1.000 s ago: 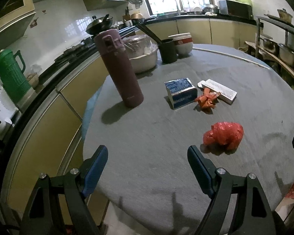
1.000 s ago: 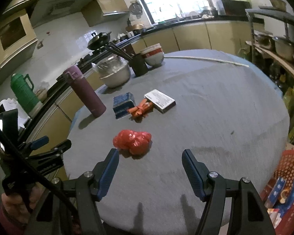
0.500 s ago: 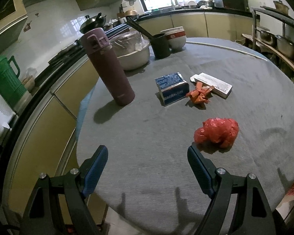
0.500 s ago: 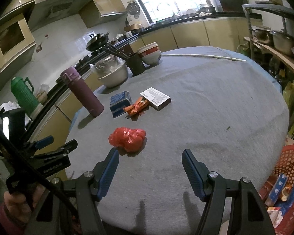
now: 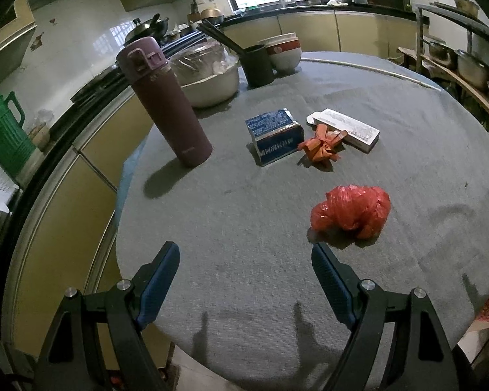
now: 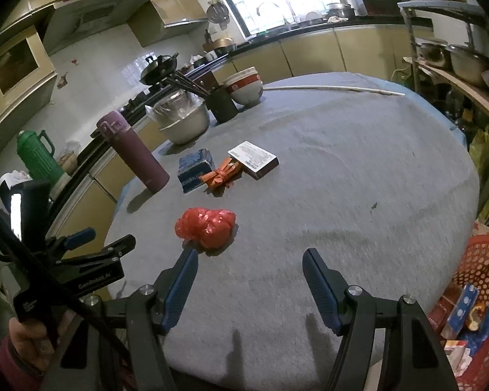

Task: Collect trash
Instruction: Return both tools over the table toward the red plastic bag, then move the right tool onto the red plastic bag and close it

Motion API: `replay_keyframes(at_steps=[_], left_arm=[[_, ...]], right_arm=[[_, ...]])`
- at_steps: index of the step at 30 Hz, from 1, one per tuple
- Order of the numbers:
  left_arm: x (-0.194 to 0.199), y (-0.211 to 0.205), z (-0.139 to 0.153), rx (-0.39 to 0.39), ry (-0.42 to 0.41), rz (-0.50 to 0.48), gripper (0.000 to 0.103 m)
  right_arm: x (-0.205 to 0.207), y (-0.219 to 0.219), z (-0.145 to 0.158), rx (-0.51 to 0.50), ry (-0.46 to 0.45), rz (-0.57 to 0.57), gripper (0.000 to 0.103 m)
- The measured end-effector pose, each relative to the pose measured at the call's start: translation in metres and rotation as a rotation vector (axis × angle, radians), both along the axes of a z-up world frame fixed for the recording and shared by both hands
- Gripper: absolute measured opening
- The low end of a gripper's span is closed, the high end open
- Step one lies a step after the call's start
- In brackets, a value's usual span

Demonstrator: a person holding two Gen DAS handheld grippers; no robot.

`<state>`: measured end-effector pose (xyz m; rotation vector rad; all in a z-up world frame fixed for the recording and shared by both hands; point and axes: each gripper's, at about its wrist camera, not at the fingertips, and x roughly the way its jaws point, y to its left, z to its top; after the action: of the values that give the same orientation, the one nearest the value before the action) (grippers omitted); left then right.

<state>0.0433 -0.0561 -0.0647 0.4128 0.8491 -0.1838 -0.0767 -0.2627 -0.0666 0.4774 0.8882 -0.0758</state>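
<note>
Grey cloth covered the round table (image 5: 358, 104), and over its near edge both grippers hung empty, the left gripper (image 5: 244, 280) spread wide and the right gripper (image 6: 249, 282) a little less so, nothing between the jaws of either. Beyond and to the left of both stood a tall maroon flask (image 5: 166, 101), clearly no rubbish. Of the trash, the crumpled red plastic bag (image 5: 352, 211) was the biggest piece and lay closest, just ahead of the left gripper's right finger and just past the right gripper's left finger. It looked light, soft and crinkly, likely to squash and slip, so a pinch across its bulging middle, or on the knotted end nearer the left gripper, seemed best. Farther ahead sat a blue carton (image 5: 274, 137), stiff-sided but probably empty and easily dented; its short sides offered the firmest hold. Just right of it lay a flat white box (image 5: 348, 127), thin and low, hard to get under, best taken across its narrow width. Between and touching both rested a small wad of orange wrapper (image 5: 322, 143), feather-light, folded and springy. A red basket (image 6: 479, 260) already holding packets stood on the floor right of the right gripper.
</note>
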Motion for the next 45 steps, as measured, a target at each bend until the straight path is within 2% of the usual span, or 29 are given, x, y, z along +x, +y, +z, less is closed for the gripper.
replay_keyframes(at_steps=[14, 26, 35, 39, 42, 45], left_arm=[[0.015, 0.018, -0.011, -0.026, 0.038, 0.04, 0.084], [0.035, 0.045, -0.021, -0.059, 0.068, 0.089, 0.084], [0.05, 0.063, -0.032, -0.062, 0.094, 0.124, 0.084], [0.053, 0.069, -0.038, -0.06, 0.111, 0.135, 0.083], [0.057, 0.073, -0.043, -0.067, 0.133, 0.143, 0.084], [0.059, 0.076, -0.045, -0.073, 0.14, 0.151, 0.083]], right_arm=[[0.007, 0.011, -0.004, -0.016, 0.026, 0.029, 0.071], [0.045, 0.027, -0.005, -0.041, 0.035, 0.106, 0.071], [0.088, 0.027, -0.031, 0.052, 0.047, 0.182, 0.07], [0.104, 0.027, -0.044, 0.06, 0.047, 0.216, 0.068], [0.118, 0.03, -0.052, 0.047, 0.053, 0.258, 0.055], [0.133, 0.034, -0.062, 0.038, 0.065, 0.294, 0.053]])
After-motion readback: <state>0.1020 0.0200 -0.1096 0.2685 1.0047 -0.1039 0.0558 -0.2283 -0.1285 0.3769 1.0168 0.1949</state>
